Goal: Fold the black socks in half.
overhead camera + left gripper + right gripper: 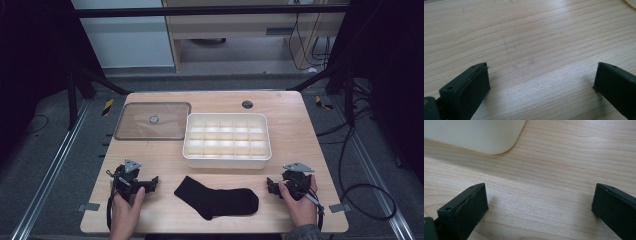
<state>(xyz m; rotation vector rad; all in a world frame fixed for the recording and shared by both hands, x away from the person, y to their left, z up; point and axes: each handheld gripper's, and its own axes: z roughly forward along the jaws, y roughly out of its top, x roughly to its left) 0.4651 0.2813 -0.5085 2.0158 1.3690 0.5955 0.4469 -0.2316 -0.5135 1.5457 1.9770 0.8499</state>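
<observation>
Black sock (217,199) lies flat near the table's (295,107) front edge, between both grippers, touching neither. Limp, light fabric: it'll drape and bunch, nothing fragile. I'd pinch the cuff end or toe, one end per gripper; which end is the cuff is hard to tell from above. Left gripper (151,184) and right gripper (270,186) both rest on the wood, jaws spread wide, nothing between. White divided organizer box (227,140) sits just behind the sock, clear lid (153,121) to its left.
</observation>
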